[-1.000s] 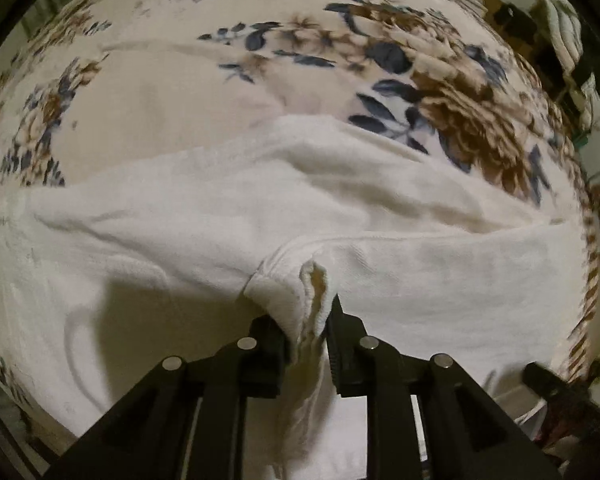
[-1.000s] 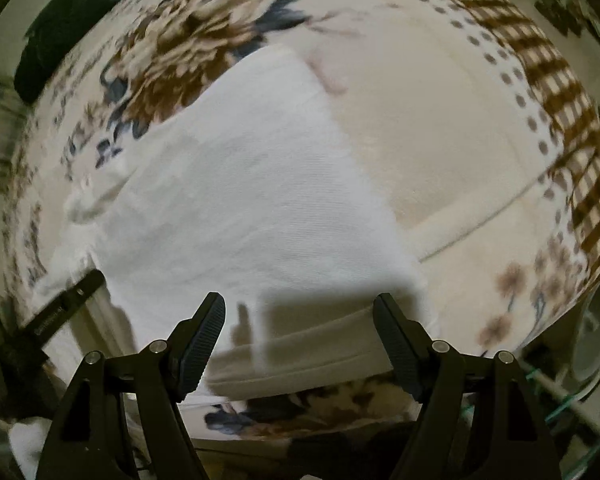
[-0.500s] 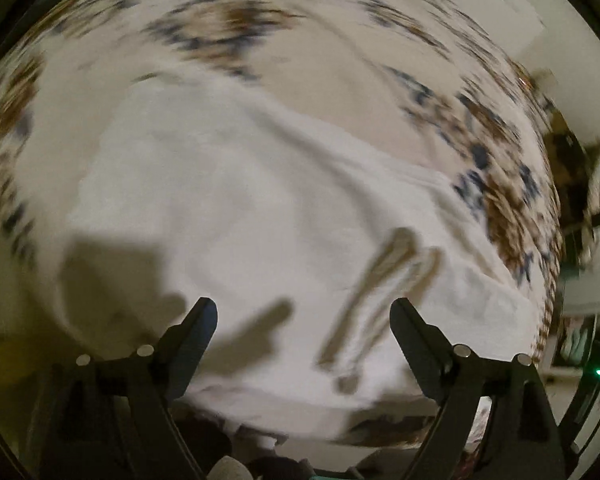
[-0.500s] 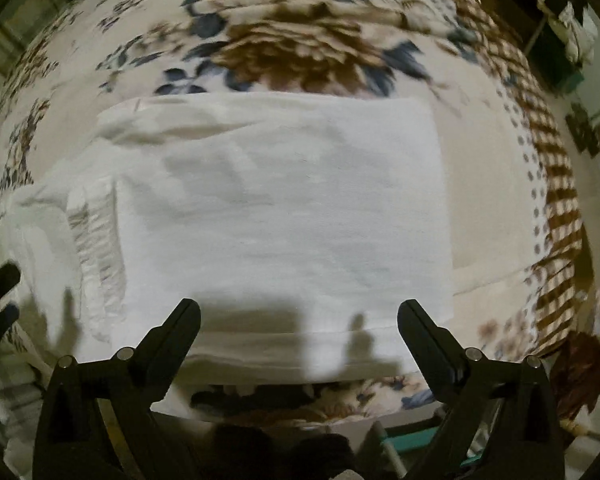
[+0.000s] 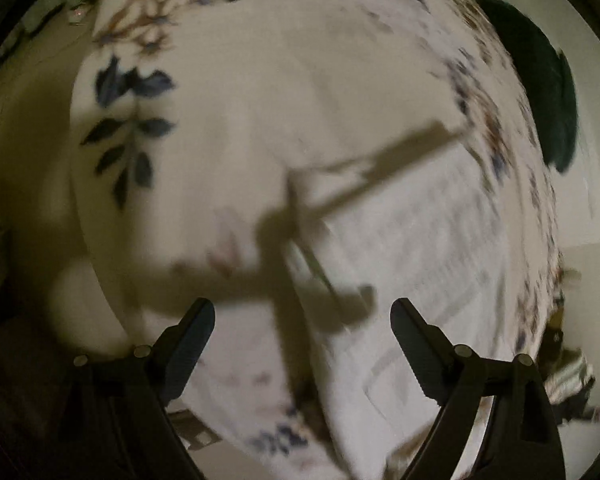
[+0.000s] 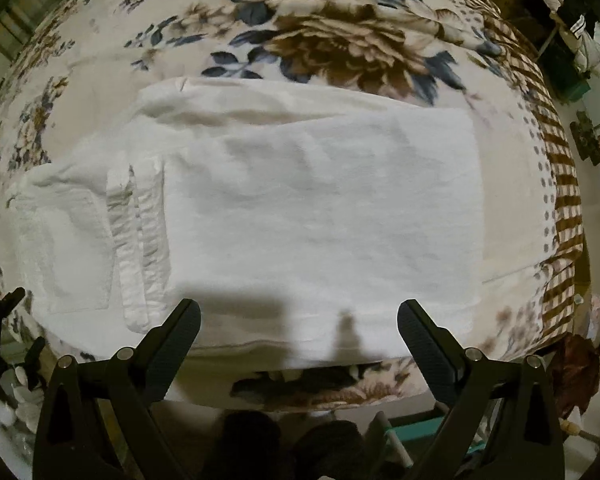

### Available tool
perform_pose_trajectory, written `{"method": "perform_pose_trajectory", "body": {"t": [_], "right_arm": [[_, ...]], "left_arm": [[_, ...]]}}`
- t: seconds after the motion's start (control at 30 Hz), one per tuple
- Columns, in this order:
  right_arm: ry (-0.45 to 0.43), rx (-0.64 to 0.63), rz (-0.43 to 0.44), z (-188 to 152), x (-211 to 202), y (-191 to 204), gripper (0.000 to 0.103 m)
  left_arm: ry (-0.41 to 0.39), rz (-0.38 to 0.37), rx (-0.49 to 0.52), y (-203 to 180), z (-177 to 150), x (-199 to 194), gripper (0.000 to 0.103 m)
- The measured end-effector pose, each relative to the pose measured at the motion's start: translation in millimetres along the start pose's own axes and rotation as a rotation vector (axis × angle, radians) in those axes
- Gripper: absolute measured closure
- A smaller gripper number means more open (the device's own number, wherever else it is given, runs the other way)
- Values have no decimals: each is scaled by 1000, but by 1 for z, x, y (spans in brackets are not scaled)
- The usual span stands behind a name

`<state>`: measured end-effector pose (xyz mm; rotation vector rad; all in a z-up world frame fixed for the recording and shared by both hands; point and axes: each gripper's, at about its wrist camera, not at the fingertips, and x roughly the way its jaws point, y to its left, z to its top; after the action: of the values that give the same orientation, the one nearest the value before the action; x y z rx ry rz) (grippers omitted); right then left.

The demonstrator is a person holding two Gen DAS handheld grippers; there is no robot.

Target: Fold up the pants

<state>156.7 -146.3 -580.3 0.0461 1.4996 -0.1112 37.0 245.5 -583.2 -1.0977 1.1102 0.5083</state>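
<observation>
The white pants (image 6: 308, 208) lie folded flat on the floral blanket (image 6: 340, 40), leg hems and a pocket at the left end. My right gripper (image 6: 299, 320) is open and empty, held above the near edge of the pants. My left gripper (image 5: 302, 320) is open and empty over the blanket (image 5: 260, 100). In the blurred left wrist view the pants (image 5: 440, 240) show only at the right.
The blanket's checked border (image 6: 560, 184) runs along the right edge of the bed. A dark green item (image 5: 540, 92) lies past the blanket's far right. Hung clothes (image 6: 584, 44) stand at the upper right. Teal frame parts (image 6: 412, 428) sit below the bed edge.
My left gripper let go of the pants fold, opened and swung away to the left over the bare blanket. My right gripper backed off and rose, staying open.
</observation>
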Motion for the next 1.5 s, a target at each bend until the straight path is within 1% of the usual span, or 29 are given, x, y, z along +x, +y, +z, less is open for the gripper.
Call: {"method": "perform_pose_trajectory", "body": {"t": [0.03, 0.07, 0.1, 0.13, 0.23, 0.3, 0.37, 0.4, 0.47, 0.53, 0.57, 0.6, 0.67, 0.73, 0.77, 0.8, 0.83, 0.87, 0.9, 0.97, 1.0, 1.07, 1.1, 1.2, 1.33, 1.4, 1.43, 1.5], "right_arm": [[2, -3, -9, 1, 2, 2, 3], [7, -6, -22, 3, 5, 3, 3], [12, -7, -34, 4, 7, 4, 3], [16, -5, -38, 4, 10, 5, 3], [37, 6, -42, 5, 18, 6, 3], [50, 17, -32, 5, 23, 7, 3], [56, 18, -33, 5, 27, 8, 3], [59, 19, -29, 4, 28, 9, 3], [70, 26, -15, 2, 30, 10, 3], [76, 29, -5, 1, 30, 10, 3], [74, 27, -2, -1, 29, 11, 3], [74, 26, 2, -2, 28, 11, 3], [77, 31, 16, -4, 27, 9, 3], [80, 42, 28, -7, 27, 7, 3], [83, 50, 36, -8, 27, 5, 3], [87, 57, 39, -9, 28, 3, 3], [90, 66, 41, -9, 28, -3, 3], [95, 77, 41, -11, 29, -8, 3], [100, 87, 40, -12, 31, -11, 3], [113, 100, 34, -14, 34, -17, 3], [116, 105, 33, -15, 35, -19, 3], [116, 110, 34, -16, 34, -20, 3], [112, 105, 33, -16, 33, -20, 3], [102, 95, 38, -13, 29, -17, 3], [104, 103, 45, -11, 29, -16, 3], [106, 117, 61, -9, 30, -13, 3], [109, 128, 72, -9, 31, -15, 3], [122, 145, 85, -8, 33, -17, 3]], "left_arm": [[-30, -26, 3, 0, 3, -1, 27], [-72, -43, 27, -4, 4, -5, 71], [-95, -44, 55, -10, 4, -8, 89], [-119, -48, 73, -14, 4, -12, 91], [-172, -127, 118, -33, 3, -36, 92], [-206, -206, 143, -49, 2, -57, 92], [-236, -232, 179, -56, 7, -67, 92], [-245, -224, 191, -61, 13, -62, 92], [-219, -179, 182, -56, 22, -42, 92], [-157, -109, 161, -40, 31, -10, 92], [-133, -86, 156, -33, 33, -1, 92], [-121, -76, 149, -22, 35, 4, 92], [-100, -117, 151, -15, 37, 0, 87], [-68, -145, 123, -8, 39, -12, 79], [-67, -145, 108, -4, 38, -16, 66], [-74, -149, 82, 1, 36, -22, 48], [-83, -180, 53, 10, 31, -26, 43], [-85, -214, 31, 15, 27, -26, 41], [-59, -244, 1, 20, 24, -19, 41], [-8, -254, -19, 22, 21, -4, 41], [-15, -254, -13, 19, 19, 2, 41], [-52, -271, 29, 8, 19, 2, 41], [-52, -273, 49, 2, 19, 2, 41], [-74, -258, 112, -15, 19, 10, 42], [-114, -285, 129, -19, 20, 15, 43], [-123, -273, 136, -23, 20, 14, 66], [-131, -281, 136, -24, 18, 10, 67], [-176, -276, 160, -29, 12, -2, 75]]}}
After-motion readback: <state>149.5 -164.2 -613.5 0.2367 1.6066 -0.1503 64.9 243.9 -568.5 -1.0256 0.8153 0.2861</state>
